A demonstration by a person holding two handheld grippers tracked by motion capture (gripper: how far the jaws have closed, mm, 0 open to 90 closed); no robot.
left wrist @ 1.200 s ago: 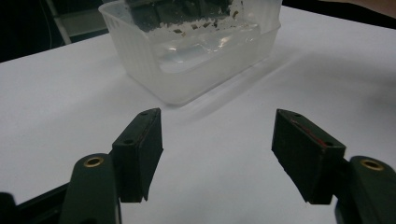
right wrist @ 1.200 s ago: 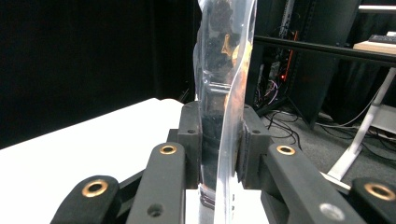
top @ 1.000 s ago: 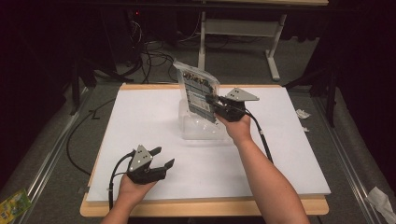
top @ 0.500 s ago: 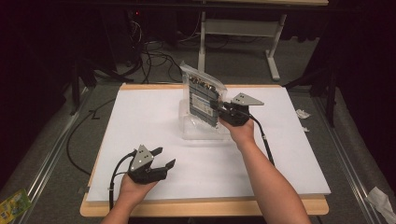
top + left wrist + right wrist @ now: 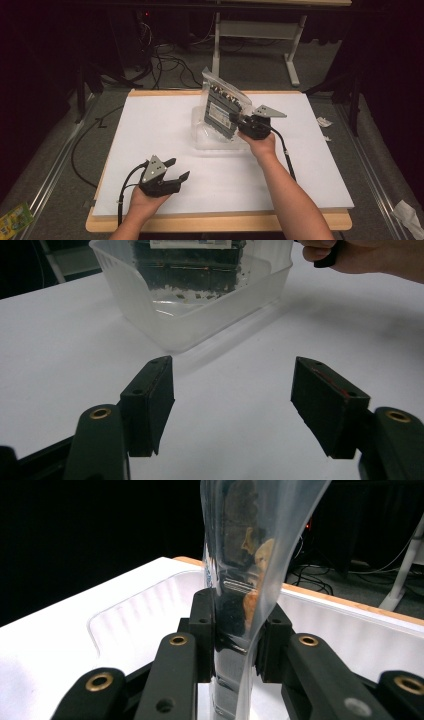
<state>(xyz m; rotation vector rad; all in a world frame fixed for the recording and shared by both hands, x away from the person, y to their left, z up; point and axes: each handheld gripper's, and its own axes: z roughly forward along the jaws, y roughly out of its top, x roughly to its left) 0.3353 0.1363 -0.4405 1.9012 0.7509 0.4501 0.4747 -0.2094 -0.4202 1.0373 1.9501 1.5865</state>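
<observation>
A clear plastic bag (image 5: 223, 108) with dark contents and a white label stands tilted in a clear plastic tub (image 5: 202, 142) at the middle of the white table. My right gripper (image 5: 237, 121) is shut on the bag's right edge; in the right gripper view the bag (image 5: 248, 555) rises between the closed pads (image 5: 202, 625) above the tub (image 5: 130, 625). My left gripper (image 5: 177, 170) rests open near the table's front left, holding nothing. In the left gripper view its gripper (image 5: 232, 407) stands open above bare table, with the tub (image 5: 185, 322) and bag (image 5: 190, 265) farther off.
The white sheet (image 5: 150, 130) covers a wooden table top (image 5: 220, 222). Cables (image 5: 165, 62) and a table frame (image 5: 250, 30) lie on the floor behind. Paper scraps (image 5: 324, 121) lie off the right edge. A green packet (image 5: 12, 220) lies on the floor at front left.
The right gripper has turned and tilted the bag, so its dark side and label now face the camera, lower in the tub. The left gripper has barely moved.
</observation>
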